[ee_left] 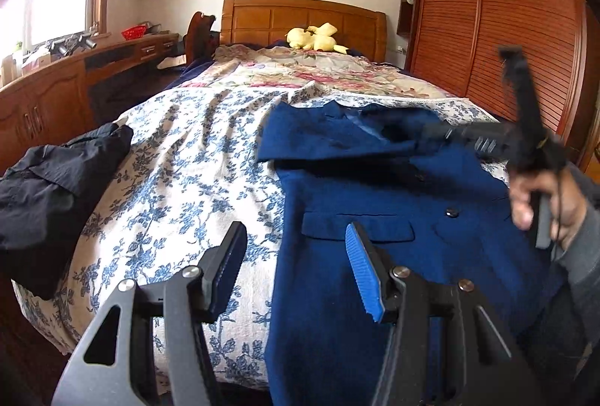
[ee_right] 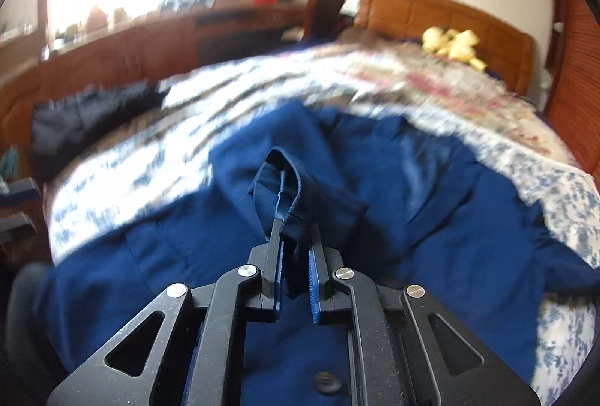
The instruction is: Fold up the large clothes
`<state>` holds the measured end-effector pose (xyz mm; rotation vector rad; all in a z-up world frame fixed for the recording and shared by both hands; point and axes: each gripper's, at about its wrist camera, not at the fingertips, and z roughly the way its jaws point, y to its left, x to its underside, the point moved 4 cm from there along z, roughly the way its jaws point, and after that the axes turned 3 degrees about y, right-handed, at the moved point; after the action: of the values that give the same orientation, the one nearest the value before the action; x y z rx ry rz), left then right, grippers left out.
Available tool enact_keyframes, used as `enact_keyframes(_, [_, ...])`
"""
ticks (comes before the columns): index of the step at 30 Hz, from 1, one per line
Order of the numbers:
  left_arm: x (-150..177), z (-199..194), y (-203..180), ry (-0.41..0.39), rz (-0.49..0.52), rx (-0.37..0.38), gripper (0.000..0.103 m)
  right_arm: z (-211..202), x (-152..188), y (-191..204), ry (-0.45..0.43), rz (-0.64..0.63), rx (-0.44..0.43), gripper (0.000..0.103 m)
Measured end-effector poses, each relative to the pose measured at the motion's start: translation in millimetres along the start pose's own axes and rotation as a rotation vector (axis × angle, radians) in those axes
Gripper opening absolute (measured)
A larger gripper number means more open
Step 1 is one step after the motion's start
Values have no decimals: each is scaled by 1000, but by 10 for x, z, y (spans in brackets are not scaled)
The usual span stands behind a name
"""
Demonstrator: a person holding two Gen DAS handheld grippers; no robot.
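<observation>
Lying collar-to-headboard, blue coat (ee_left: pixel 375 188)

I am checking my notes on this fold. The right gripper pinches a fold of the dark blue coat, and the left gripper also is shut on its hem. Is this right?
Only partly. The right gripper does pinch a fold of the dark blue woollen coat, but the left gripper is open and holds nothing; its fingers stand apart above the coat's edge and the blue-flowered bedspread, as the left wrist view shows.
</observation>
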<state>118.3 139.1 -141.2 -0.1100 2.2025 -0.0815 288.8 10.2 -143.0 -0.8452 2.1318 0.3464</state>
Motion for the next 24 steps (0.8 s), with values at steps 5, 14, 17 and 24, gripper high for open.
enact_keyframes(5, [-26,-32,-140,-6,7,22,54,-652,-164,-244,-140,36,51,7])
enact_keyframes(14, [-78,-51,-427,-12,40,58,54,-1256,79,-504,-185,82,124,7])
enact_keyframes(17, [-92,-47,-511,-10,51,68,54,-1395,245,-591,-186,129,122,7])
enact_keyframes(24, [-87,-45,-680,-7,70,92,54,-1344,864,-618,-71,214,112,8])
